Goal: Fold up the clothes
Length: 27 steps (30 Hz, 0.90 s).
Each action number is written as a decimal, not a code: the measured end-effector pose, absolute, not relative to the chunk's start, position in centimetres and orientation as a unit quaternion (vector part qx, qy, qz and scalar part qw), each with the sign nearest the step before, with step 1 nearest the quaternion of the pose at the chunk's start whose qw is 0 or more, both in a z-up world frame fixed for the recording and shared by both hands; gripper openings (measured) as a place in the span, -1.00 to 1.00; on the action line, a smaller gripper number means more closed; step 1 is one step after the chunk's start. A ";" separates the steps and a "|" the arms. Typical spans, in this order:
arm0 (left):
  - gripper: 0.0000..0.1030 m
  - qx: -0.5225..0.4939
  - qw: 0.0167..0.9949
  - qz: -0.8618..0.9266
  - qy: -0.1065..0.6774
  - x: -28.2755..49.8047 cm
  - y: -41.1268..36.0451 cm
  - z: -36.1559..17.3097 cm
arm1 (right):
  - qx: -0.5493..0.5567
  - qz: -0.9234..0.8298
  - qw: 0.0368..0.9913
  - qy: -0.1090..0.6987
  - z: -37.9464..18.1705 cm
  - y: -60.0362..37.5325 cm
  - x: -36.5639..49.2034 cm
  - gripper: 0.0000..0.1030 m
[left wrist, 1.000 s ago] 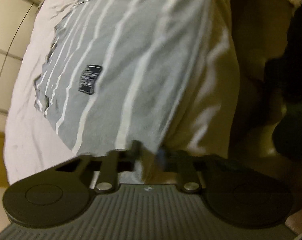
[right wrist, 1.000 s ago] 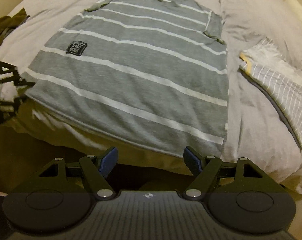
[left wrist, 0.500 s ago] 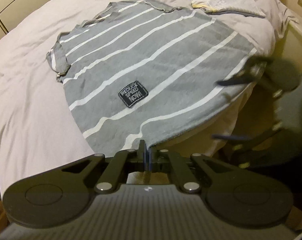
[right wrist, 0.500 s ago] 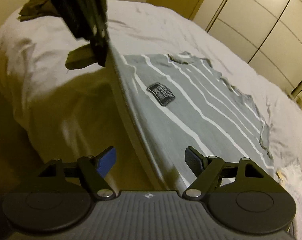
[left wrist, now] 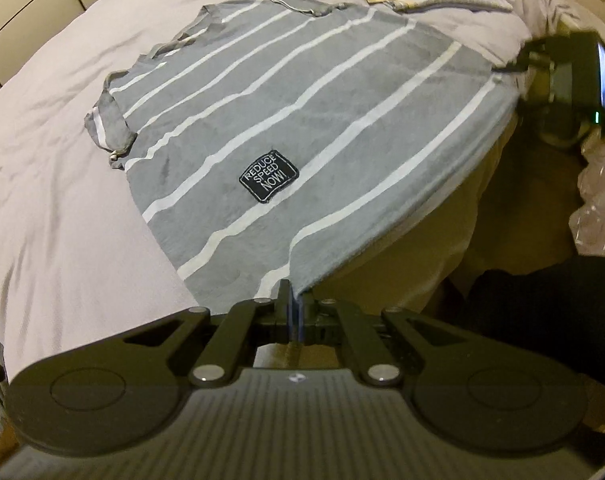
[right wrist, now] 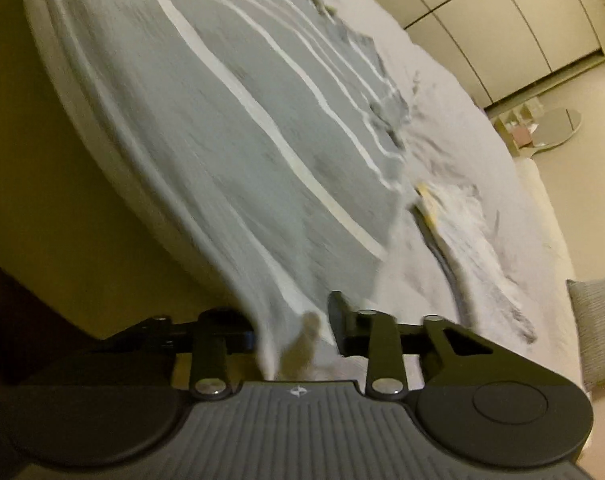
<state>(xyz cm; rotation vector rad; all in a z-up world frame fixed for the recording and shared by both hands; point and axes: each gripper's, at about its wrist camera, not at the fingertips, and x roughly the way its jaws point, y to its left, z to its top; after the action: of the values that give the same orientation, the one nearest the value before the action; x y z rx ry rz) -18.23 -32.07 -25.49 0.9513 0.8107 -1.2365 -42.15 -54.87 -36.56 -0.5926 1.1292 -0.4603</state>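
1. the left tool [left wrist: 290, 304] is shut on the near hem corner of the grey striped shirt [left wrist: 302, 128], right where the cloth runs off the near edge of the bed [left wrist: 54, 200].
2. the right tool [right wrist: 296, 328] now has the other hem corner hanging between its fingers; the jaws stand part apart with cloth in the gap, and the blur leaves it unclear whether they pinch it yet (i would not call it a grip).
3. what changed: a second ago the right tool hung open well off the near edge, facing the whole shirt; half a second ago it had swung to the hem line; now it is at the corner with cloth inside it.
4. the left tool was already clamped on its corner in both earlier views, and it holds the same spot.
5. the shirt lies flat, patch [left wrist: 268, 176] up, collar toward the far edge, hem draped over the near edge; no fold shows in it.
6. meaning for the task: with both hem corners taken, the hem could be carried up toward the collar, as i judge it.
7. a second striped garment [right wrist: 462, 216] lies beside the shirt, toward the far right corner of the bed.
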 end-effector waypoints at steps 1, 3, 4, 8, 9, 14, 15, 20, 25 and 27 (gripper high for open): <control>-0.99 0.423 0.636 -0.543 0.351 -18.2 -32.2 -25.6 | -0.279 -0.203 0.779 0.524 -35.9 -55.1 -42.2 -0.75; -0.99 0.433 0.633 -0.543 0.342 -18.3 -32.5 -25.7 | -0.289 -0.182 0.778 0.527 -34.7 -55.5 -42.4 -1.00; -0.99 0.437 0.632 -0.544 0.337 -18.3 -32.6 -25.6 | -0.294 -0.172 0.778 0.528 -34.1 -55.7 -42.4 -1.00; -0.99 0.452 0.622 -0.552 0.322 -18.1 -32.1 -24.8 | -0.314 -0.131 0.775 0.533 -31.6 -56.5 -42.7 -1.00; -0.99 0.456 0.617 -0.556 0.319 -18.3 -31.8 -24.5 | -0.318 -0.121 0.774 0.534 -31.0 -56.7 -42.8 -1.00; -1.00 0.476 0.596 -0.571 0.302 -19.3 -29.7 -23.3 | -0.327 -0.076 0.770 0.543 -27.8 -56.1 -43.8 -1.00; -1.00 0.478 0.593 -0.574 0.300 -19.7 -29.1 -23.1 | -0.326 -0.069 0.769 0.545 -27.1 -55.7 -44.0 -1.00; -1.00 0.478 0.576 -0.586 0.311 -21.3 -26.4 -22.2 | -0.311 -0.038 0.762 0.567 -25.0 -54.1 -45.4 -1.00; -1.00 0.479 0.562 -0.594 0.320 -21.4 -25.4 -20.7 | -0.302 -0.019 0.758 0.578 -23.0 -53.6 -45.6 -1.00; -1.00 0.473 0.570 -0.591 0.318 -20.0 -26.2 -19.5 | -0.300 -0.027 0.765 0.570 -21.5 -54.6 -44.4 -1.00</control>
<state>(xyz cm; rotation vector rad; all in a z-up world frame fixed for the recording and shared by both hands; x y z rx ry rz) -20.03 -26.25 -19.54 1.1109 0.7468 -1.3879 -44.37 -54.58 -21.46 -0.6523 1.2384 -0.0581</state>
